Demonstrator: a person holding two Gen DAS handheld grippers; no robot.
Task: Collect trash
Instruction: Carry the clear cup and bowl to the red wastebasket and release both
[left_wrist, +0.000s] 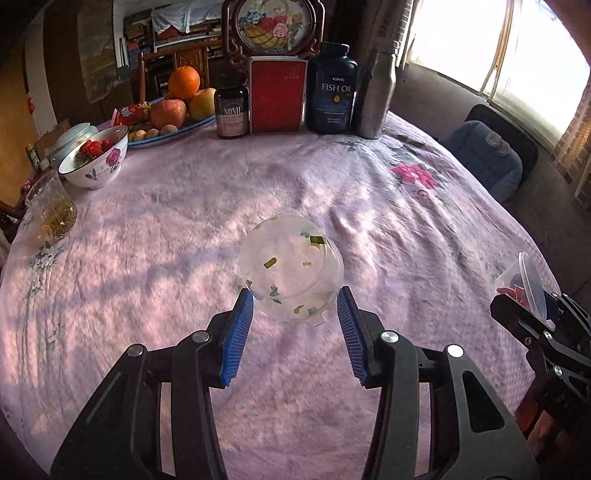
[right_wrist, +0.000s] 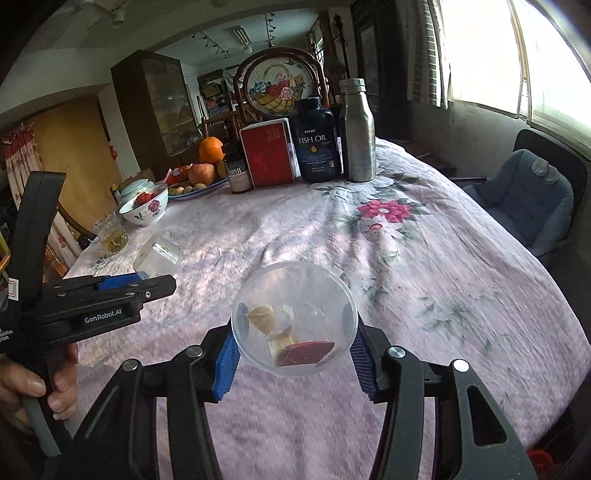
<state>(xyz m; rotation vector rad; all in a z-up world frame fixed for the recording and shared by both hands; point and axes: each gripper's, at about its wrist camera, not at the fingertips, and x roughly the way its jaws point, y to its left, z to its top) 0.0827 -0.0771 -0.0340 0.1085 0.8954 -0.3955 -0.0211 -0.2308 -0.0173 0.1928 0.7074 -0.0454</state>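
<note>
Left tool (left_wrist: 295, 301) pinching a clear plastic cup (left_wrist: 291, 267) between its blue pads (left_wrist: 236, 338), cup tilted, small green scraps stuck on the inside. Held above the pink flowered cloth of the desk (left_wrist: 147, 258), near the middle.

Right tool (right_wrist: 293, 347) pinching a second clear cup (right_wrist: 295, 317), open mouth toward the camera. Inside: a red scrap (right_wrist: 306, 352) and some pale yellowish peel pieces (right_wrist: 262, 317). Seen also at the right edge of the left wrist view, to the right of the first cup and well apart from it.

At the far edge of the desk: a red box (left_wrist: 277, 96), a dark fish oil bottle (left_wrist: 332, 92), a metal flask (left_wrist: 376, 92), a smaller dark bottle (left_wrist: 232, 110). Far left: a fruit plate (left_wrist: 173, 134) and a flowered bowl with strawberries (left_wrist: 95, 158). Left, nearer: a glass (left_wrist: 51, 210).

Lower left of the right wrist view: a hand (right_wrist: 33, 391) gripping the handle of the left tool.
</note>
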